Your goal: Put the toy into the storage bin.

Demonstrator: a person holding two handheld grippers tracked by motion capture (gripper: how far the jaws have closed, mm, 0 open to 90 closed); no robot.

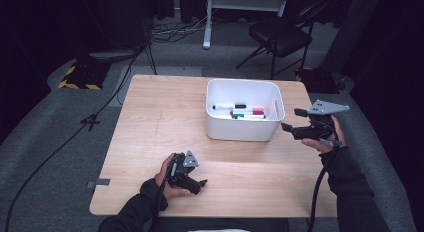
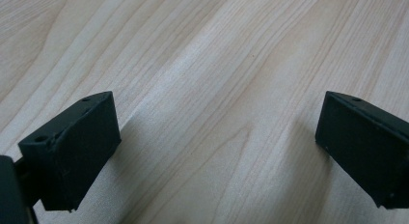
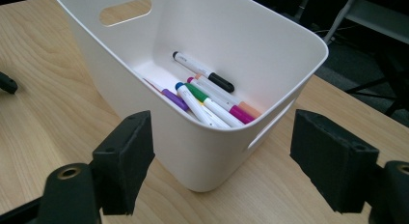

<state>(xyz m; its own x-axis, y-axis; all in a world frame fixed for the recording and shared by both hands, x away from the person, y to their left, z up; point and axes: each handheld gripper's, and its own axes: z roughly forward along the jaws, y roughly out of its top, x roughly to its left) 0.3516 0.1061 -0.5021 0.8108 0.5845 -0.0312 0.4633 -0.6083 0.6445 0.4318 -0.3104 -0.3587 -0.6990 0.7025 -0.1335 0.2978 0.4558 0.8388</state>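
Observation:
A white bin (image 1: 244,131) stands on the wooden table (image 1: 160,117), right of centre. Several coloured markers (image 1: 242,112) lie in its bottom. My right gripper (image 1: 293,119) hovers just off the bin's right side, open and holding nothing. In the right gripper view, its jaws (image 3: 222,156) stand wide apart, with the bin's (image 3: 270,55) near corner beyond them and the markers (image 3: 207,101) lying inside. My left gripper (image 1: 201,186) rests low near the table's front edge, also open. In the left gripper view, there is bare wood between its fingers (image 2: 77,151).
A black folding chair (image 1: 280,34) and a white stand leg (image 1: 207,22) are on the floor beyond the table. Cables run along the floor at the left, beside a yellow-and-black striped base (image 1: 80,77). A small grey tab (image 1: 100,182) sticks out at the table's front left corner.

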